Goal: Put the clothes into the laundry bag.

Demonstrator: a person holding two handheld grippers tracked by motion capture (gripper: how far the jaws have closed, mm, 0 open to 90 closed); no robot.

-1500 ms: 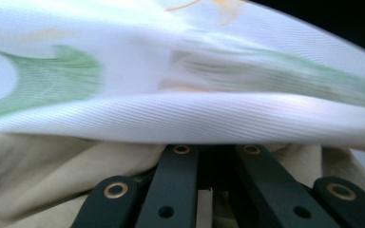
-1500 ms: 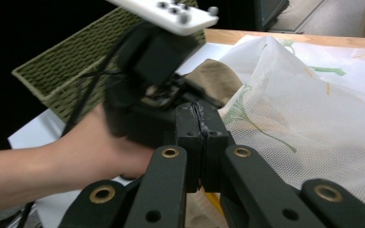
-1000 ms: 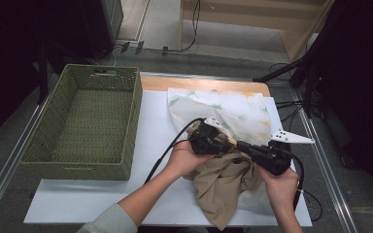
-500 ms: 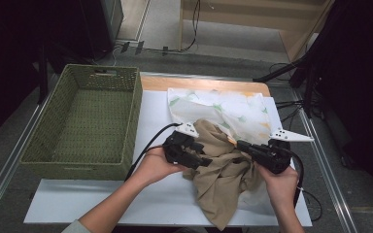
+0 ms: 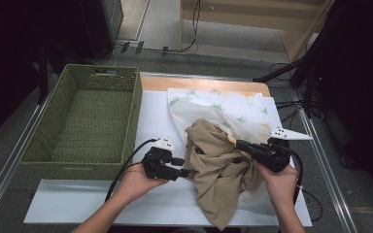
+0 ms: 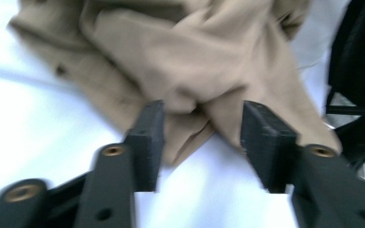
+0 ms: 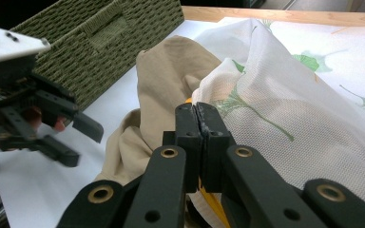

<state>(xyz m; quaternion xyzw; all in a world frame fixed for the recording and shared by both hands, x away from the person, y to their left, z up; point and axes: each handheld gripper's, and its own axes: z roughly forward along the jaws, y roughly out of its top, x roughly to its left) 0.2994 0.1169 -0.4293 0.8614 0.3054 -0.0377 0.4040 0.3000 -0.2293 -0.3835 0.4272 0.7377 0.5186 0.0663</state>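
A crumpled tan cloth (image 5: 218, 167) lies heaped on the white table, partly over a white cloth with green leaf print (image 5: 233, 109). My right gripper (image 5: 238, 144) is shut at the tan cloth's upper right edge, with a thin sliver of fabric pinched between its pads (image 7: 197, 111). My left gripper (image 5: 184, 166) sits low at the cloth's left side, open. Its jaws have just been closing, and a tan fold (image 6: 199, 102) lies between the fingertips without being pressed. The left gripper (image 7: 83, 145) is also in the right gripper view, at the left.
A green woven basket (image 5: 138, 104) stands empty at the left, its long side close to my left hand. A wooden strip (image 5: 204, 83) runs along the table's far edge. Cables trail off the right side. Bare white table (image 5: 102, 204) lies in front.
My left gripper let go of the tan cloth, opened, and moved left and down toward the table. The cloth slumped onto the table. The right gripper stayed put.
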